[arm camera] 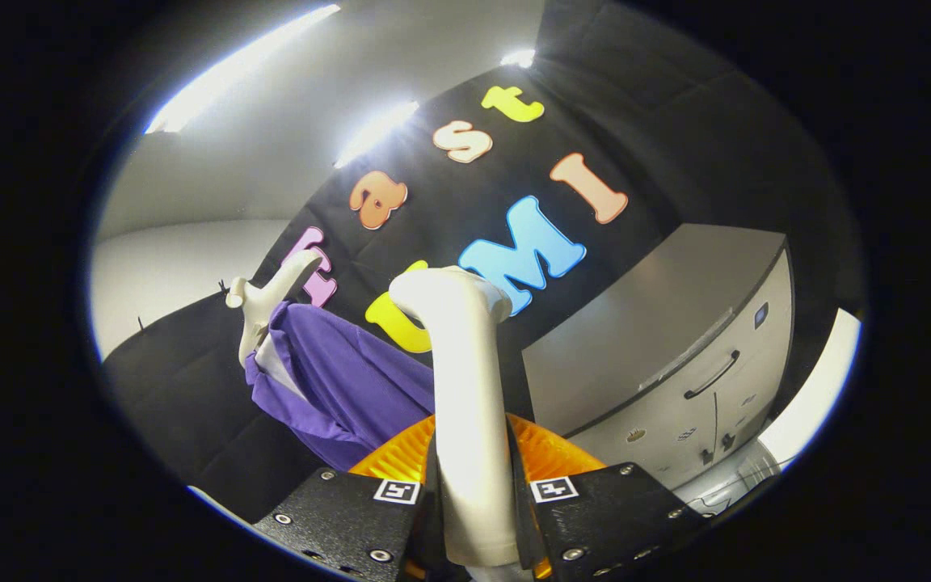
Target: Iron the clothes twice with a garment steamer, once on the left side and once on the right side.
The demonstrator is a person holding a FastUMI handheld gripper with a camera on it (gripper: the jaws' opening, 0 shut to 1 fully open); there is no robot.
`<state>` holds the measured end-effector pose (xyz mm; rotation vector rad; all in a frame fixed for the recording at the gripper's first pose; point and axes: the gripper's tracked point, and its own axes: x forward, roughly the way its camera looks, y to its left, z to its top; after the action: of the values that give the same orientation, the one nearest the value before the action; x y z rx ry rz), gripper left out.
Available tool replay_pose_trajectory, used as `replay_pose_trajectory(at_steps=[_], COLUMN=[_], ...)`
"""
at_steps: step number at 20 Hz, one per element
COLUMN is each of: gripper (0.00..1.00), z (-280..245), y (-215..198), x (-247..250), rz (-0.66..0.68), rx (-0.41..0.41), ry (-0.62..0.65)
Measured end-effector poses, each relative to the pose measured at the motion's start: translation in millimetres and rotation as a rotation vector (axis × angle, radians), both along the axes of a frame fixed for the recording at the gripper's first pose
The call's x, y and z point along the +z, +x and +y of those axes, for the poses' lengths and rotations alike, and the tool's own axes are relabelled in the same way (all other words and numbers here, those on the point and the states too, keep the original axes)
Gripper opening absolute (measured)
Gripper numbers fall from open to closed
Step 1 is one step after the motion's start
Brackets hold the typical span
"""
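Gripper view: gripper (472,493) clamped on white garment steamer (465,380) handle, both fingers pressing. Purple garment (344,388) on hanger (259,303) just beyond, leftward. Grey cabinet (676,356) near on right.

Your gripper (473,517) has two flat, blocky fingers (352,517). Each one has shiny round screws along it and a small square sticker with a black-and-white pattern on top.
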<state>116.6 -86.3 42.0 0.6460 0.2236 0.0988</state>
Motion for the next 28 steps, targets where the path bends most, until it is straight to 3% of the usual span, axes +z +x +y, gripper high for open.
replay_pose_trajectory(at_steps=[7, 16, 28], gripper=[0.35, 0.36, 0.36], z=[65, 136, 166], y=[-20, -4, 46], x=[51, 58, 55], rz=[-0.179, -0.271, -0.333], rx=[0.005, 0.044, -0.063], ry=[-0.283, -0.561, -0.749])
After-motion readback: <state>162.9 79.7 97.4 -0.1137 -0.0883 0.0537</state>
